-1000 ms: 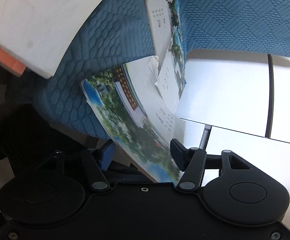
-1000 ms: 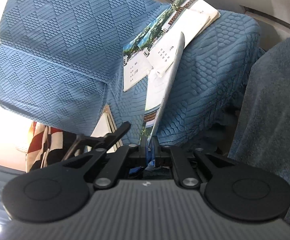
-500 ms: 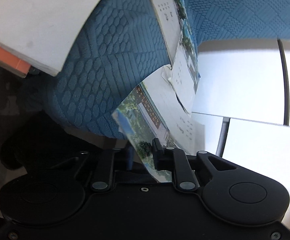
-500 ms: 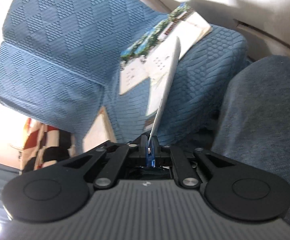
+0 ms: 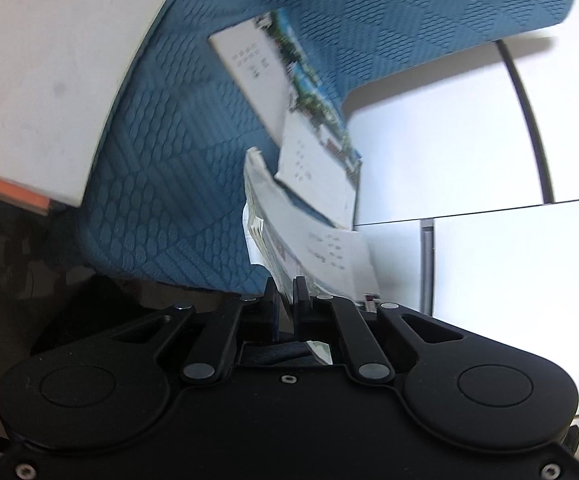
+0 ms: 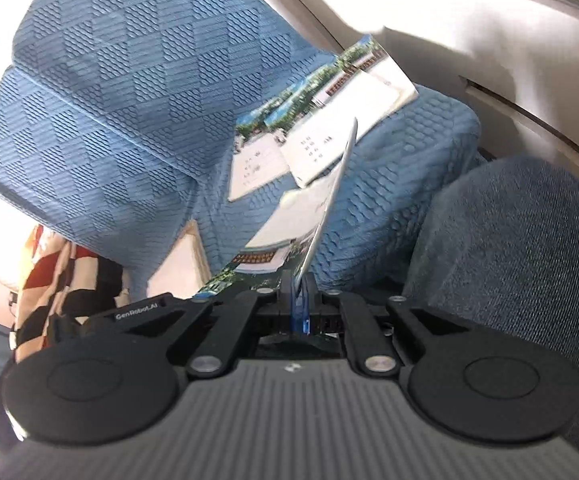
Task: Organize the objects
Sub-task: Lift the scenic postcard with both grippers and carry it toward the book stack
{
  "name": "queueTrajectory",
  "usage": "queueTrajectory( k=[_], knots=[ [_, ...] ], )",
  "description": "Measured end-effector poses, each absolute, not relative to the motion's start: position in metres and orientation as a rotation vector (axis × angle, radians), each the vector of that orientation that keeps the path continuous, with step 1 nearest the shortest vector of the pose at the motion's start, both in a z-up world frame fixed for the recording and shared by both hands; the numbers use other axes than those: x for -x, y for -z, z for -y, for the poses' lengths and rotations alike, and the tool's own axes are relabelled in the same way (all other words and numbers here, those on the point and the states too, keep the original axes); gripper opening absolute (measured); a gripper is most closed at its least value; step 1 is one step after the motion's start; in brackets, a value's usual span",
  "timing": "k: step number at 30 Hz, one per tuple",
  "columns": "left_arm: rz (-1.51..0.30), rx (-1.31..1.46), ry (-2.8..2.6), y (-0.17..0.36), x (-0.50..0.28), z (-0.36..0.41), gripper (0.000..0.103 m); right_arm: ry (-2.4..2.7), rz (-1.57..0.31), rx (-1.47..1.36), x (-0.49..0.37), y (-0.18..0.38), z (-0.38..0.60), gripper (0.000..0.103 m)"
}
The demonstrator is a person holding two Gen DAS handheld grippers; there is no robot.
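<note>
Blue cushion: quilted woven cloth, matt. Booklets: glossy printed paper. Tongs: matt black plastic.

"GenRobot.AI" on black gripper body, right wrist view. Print on cards too blurred to read.

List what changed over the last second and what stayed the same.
The left gripper closed onto the edge of the booklet, its jaws wide apart a second ago. The right gripper stayed clamped on the same booklet. Two more booklets stayed lying on the blue cushion.
</note>
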State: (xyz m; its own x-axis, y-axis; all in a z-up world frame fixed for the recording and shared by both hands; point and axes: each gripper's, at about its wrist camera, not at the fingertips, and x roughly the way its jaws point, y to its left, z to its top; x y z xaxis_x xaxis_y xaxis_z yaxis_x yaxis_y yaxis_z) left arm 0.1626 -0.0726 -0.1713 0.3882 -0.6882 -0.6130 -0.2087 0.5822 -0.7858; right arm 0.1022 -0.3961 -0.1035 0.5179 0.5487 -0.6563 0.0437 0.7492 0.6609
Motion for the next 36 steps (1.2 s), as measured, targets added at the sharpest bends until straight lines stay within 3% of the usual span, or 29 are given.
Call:
queueTrajectory(
  k=[23,36],
  knots=[
    [-0.868,0.863,0.302,0.046,-0.150,-0.012,0.005,-0.557,-0.899,-0.575,-0.122,0.038,0.326,0.006],
    [-0.764,0.876,0.182,0.025,-0.129,-0.090,0.005,-0.720,-0.887,-0.480,-0.136,0.021,0.244,0.006]
  ],
)
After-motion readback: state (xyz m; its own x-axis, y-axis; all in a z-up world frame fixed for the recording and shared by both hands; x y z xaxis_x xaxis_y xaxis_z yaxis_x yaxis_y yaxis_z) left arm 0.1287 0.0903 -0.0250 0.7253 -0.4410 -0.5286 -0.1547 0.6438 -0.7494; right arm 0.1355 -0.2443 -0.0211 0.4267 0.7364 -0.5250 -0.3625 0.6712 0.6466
